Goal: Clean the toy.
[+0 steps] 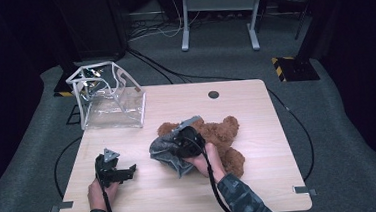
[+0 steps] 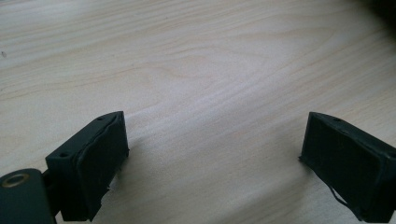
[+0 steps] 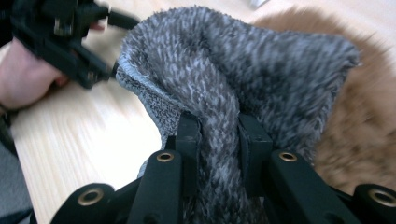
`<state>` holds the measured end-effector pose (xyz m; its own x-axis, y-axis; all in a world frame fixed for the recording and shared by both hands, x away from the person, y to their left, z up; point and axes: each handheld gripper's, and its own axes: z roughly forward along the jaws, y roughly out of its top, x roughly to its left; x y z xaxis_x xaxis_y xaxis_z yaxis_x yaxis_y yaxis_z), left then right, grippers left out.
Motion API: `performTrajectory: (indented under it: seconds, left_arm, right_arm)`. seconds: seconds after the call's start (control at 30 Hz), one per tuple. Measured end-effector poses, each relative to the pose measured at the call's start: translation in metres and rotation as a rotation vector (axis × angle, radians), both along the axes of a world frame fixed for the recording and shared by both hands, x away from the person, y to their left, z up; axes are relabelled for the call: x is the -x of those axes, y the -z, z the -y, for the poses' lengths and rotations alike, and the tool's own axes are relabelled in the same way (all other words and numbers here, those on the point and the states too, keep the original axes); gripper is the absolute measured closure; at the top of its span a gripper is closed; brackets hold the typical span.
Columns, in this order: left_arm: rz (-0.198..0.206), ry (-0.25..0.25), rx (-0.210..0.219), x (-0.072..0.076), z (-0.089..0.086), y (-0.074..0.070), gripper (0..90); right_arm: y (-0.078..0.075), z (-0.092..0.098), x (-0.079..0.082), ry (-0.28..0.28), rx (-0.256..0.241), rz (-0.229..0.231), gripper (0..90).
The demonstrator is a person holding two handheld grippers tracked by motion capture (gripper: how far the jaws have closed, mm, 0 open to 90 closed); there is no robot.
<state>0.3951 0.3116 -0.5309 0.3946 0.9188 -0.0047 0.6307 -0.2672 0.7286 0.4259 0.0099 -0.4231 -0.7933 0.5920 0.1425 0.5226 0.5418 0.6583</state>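
Grey carpet and tangled cables surround the pale wooden counter [image 1: 256,111], where a clear plastic bag [image 1: 109,99] stands in the upper left of the high view. Near centre, the right claw [image 3: 218,135] pinches a fold of grey fuzzy cloth [image 3: 243,70] lying against a brown teddy bear [image 1: 226,138]. At lower left, the left claw [image 2: 212,156] rests spread wide over bare wood.
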Motion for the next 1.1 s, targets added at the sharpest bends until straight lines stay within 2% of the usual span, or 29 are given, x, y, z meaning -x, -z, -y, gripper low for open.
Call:
performTrajectory:
  seconds: [0.23, 0.43, 0.57, 0.67, 0.73, 0.9, 1.0, 1.1]
  left_arm:
    - [0.000, 0.000, 0.000, 0.000, 0.000, 0.000, 6.9]
    - [0.000, 0.000, 0.000, 0.000, 0.000, 0.000, 6.9]
    - [0.000, -0.001, 0.000, 0.000, 0.000, 0.000, 6.9]
    - [0.001, -0.001, 0.001, 0.000, 0.000, 0.000, 6.9]
    - [0.000, -0.001, 0.000, 0.000, 0.000, 0.000, 6.9]
    - [0.000, 0.000, 0.000, 0.000, 0.000, 0.000, 6.9]
    - [0.000, -0.001, 0.001, 0.000, 0.000, 0.000, 6.9]
    - [0.000, -0.001, 0.001, 0.000, 0.000, 0.000, 6.9]
  right_arm:
    - [0.024, 0.001, 0.007, -0.024, 0.007, -0.058, 74.0]
    - [0.043, 0.002, 0.012, -0.014, 0.029, -0.125, 73.9]
    - [0.045, 0.003, 0.013, -0.020, 0.033, -0.128, 73.8]
    - [0.037, 0.006, 0.016, -0.015, 0.022, -0.126, 73.7]
    - [0.028, 0.010, 0.016, -0.025, 0.010, -0.091, 73.7]
    - [-0.004, 0.021, 0.013, 0.011, -0.043, -0.034, 73.7]
    - [-0.025, 0.027, 0.002, 0.045, -0.074, 0.034, 73.6]
    - [-0.040, 0.031, -0.010, 0.076, -0.083, 0.073, 73.4]
